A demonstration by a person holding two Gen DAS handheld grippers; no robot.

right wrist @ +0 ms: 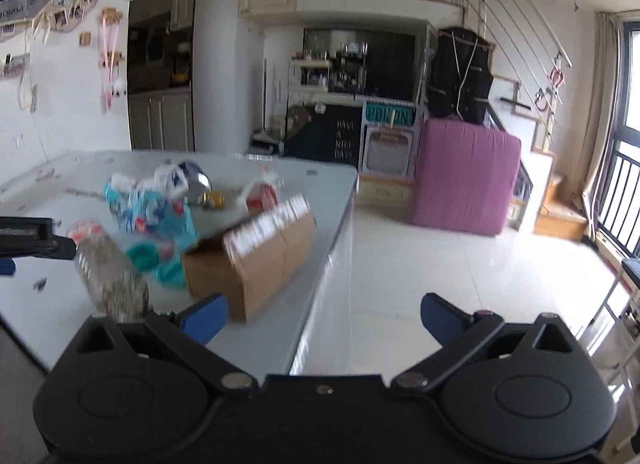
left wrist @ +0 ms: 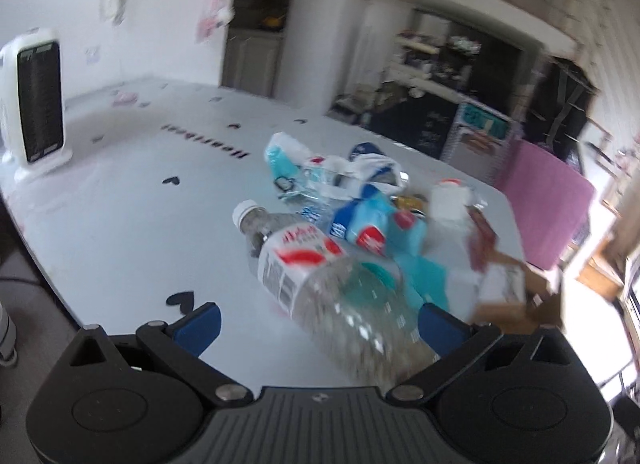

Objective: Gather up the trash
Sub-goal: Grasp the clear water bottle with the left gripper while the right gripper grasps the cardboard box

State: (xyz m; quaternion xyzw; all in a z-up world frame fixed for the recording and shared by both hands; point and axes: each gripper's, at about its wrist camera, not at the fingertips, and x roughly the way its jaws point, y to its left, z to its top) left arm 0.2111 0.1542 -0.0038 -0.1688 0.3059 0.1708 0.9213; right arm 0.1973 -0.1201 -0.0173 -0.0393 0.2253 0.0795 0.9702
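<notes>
**Two grippers spread wide over a littered bench**

Two sets of blue-tipped fingers, both spread wide, neither pinching anything. Left gripper (left wrist: 318,320) low over the white bench (left wrist: 120,224), its fingers either side of the base of a clear plastic bottle (left wrist: 320,276); contact with the bottle impossible to judge through the blur. Bottle on its side, white cap pointing away, red-and-white label facing up. Right gripper (right wrist: 320,318) at the bench edge, left finger over the surface, right finger out over the floor (right wrist: 460,264). Just ahead of that left finger, a brown cardboard box (right wrist: 256,260) near the bench edge, with the bottle to its left in the right wrist view.

Beyond the bottle, a heap of crumpled blue-and-white wrappers (left wrist: 372,224) with red patches, and a teal round piece (right wrist: 142,256) beside the box. Further on, a white plastic bag (left wrist: 352,168) and a small white container with a red top (left wrist: 450,200). Black heart stickers (left wrist: 182,300) scattered over the bench.

Far left on the bench, a white heater (left wrist: 36,104). Past the bench, a pink mattress (right wrist: 464,180) standing on the floor.
</notes>
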